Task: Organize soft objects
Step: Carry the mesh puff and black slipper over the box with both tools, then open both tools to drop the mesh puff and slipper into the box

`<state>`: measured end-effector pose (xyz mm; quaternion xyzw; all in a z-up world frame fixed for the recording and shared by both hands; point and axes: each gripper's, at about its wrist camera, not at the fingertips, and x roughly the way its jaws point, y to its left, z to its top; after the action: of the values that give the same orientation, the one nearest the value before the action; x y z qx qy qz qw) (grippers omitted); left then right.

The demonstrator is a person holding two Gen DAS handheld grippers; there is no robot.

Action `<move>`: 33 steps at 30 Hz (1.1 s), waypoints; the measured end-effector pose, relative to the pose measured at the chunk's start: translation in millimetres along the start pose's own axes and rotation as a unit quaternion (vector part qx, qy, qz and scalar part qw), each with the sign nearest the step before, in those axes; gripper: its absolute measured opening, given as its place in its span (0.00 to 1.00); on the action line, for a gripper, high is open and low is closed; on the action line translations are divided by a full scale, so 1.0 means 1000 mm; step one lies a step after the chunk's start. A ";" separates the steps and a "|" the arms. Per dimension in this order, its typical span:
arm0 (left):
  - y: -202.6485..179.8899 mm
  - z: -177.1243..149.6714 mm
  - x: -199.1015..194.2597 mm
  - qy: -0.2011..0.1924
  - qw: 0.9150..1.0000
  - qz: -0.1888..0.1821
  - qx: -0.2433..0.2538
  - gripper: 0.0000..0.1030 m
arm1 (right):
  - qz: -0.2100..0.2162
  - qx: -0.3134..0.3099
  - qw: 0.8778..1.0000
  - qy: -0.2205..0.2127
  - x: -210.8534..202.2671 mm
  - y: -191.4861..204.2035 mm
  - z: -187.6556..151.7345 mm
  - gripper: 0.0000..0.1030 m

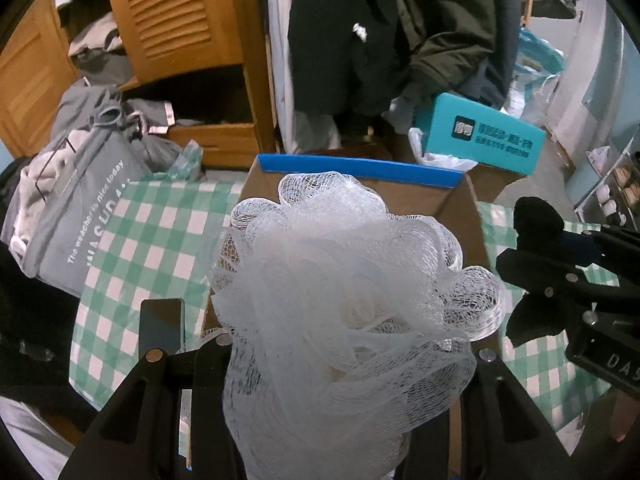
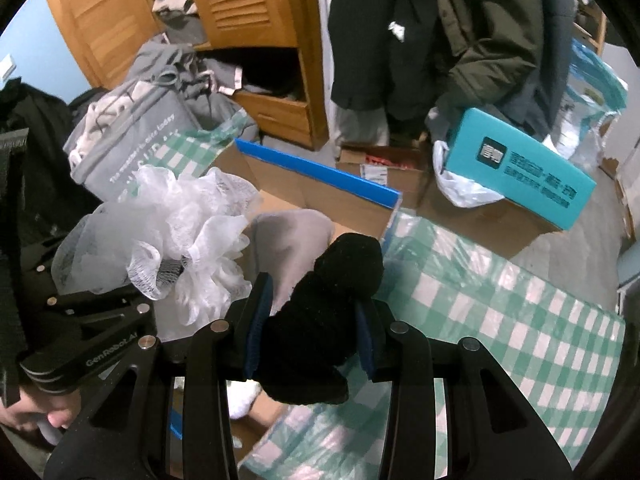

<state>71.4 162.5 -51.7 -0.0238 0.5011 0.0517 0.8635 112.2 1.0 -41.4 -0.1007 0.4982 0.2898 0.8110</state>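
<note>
My left gripper (image 1: 320, 344) is shut on a white mesh bath pouf (image 1: 344, 292) and holds it above an open cardboard box (image 1: 460, 208) with a blue flap edge. The pouf hides the fingertips. In the right wrist view the pouf (image 2: 168, 236) hangs over the box's left side. My right gripper (image 2: 308, 320) is shut on a black sock bundle (image 2: 320, 320), held over the box's right edge (image 2: 360, 208). A beige soft item (image 2: 296, 236) and something white (image 2: 244, 396) lie inside the box. The right gripper (image 1: 560, 276) shows at right in the left wrist view.
A green-white checked cloth (image 2: 500, 320) covers the surface around the box. A grey fabric bag (image 1: 80, 208) full of clothes stands at left. A teal box (image 2: 520, 168) rests on another carton behind. A wooden wardrobe (image 1: 180, 20) and hanging dark coats (image 1: 380, 40) stand at the back.
</note>
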 end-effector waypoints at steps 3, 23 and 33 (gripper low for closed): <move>0.003 0.004 0.007 0.007 1.000 0.002 -0.006 0.46 | 0.009 0.004 1.000 0.008 0.013 0.000 0.004 0.36; -0.006 0.008 0.004 0.024 0.999 0.031 0.008 0.78 | 0.020 0.031 0.999 -0.022 0.006 -0.020 0.020 0.66; -0.003 0.010 -0.016 0.031 0.999 0.024 0.007 0.78 | 0.019 0.036 0.999 -0.035 -0.014 -0.019 0.014 0.69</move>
<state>72.1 159.8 -32.7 -0.0074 0.5288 0.0686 0.8460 128.9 -13.6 -24.5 -0.0518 0.4812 0.2907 0.8254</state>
